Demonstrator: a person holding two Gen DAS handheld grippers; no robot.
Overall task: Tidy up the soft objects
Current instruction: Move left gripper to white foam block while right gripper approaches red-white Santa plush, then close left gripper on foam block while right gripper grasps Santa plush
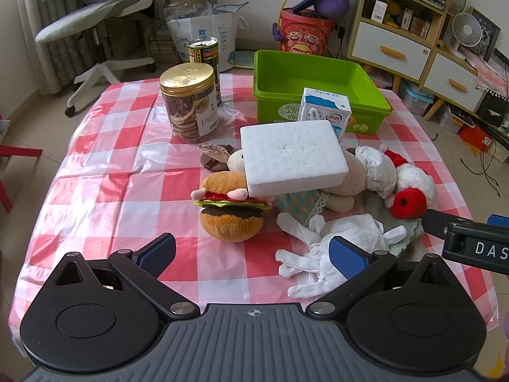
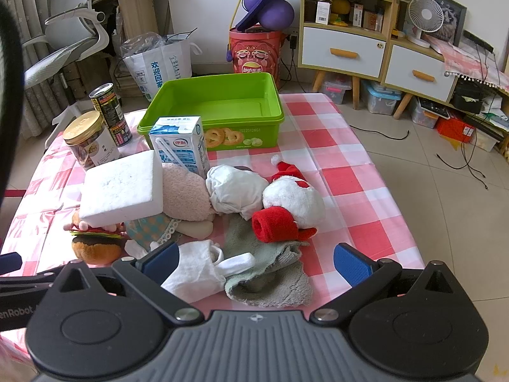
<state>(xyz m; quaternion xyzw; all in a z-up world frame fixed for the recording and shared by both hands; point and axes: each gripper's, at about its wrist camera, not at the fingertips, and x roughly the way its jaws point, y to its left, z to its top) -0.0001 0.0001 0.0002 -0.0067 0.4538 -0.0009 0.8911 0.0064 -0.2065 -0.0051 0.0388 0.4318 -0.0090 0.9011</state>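
Note:
A pile of soft things lies mid-table: a plush burger [image 1: 230, 211] [image 2: 95, 242], a white foam block [image 1: 291, 156] [image 2: 122, 187] resting on a beige plush doll [image 2: 186, 192], a white cloth bundle [image 2: 235, 191], a white and red Santa plush [image 1: 410, 191] [image 2: 291, 203], white gloves [image 1: 331, 248] [image 2: 197, 269] and a green-grey towel [image 2: 270, 273]. An empty green bin [image 1: 318, 95] [image 2: 216, 108] stands behind. My left gripper [image 1: 253, 253] is open, above the near table before the burger and gloves. My right gripper [image 2: 254, 261] is open over the gloves and towel.
A milk carton [image 1: 326, 113] [image 2: 181, 146] stands before the bin. A gold-lidded cookie jar [image 1: 189, 102] [image 2: 87, 138] and a dark can [image 1: 205, 60] [image 2: 111, 114] stand at the left. The table carries a red checked cloth [image 1: 105, 191]. An office chair, shelves and a red bucket surround it.

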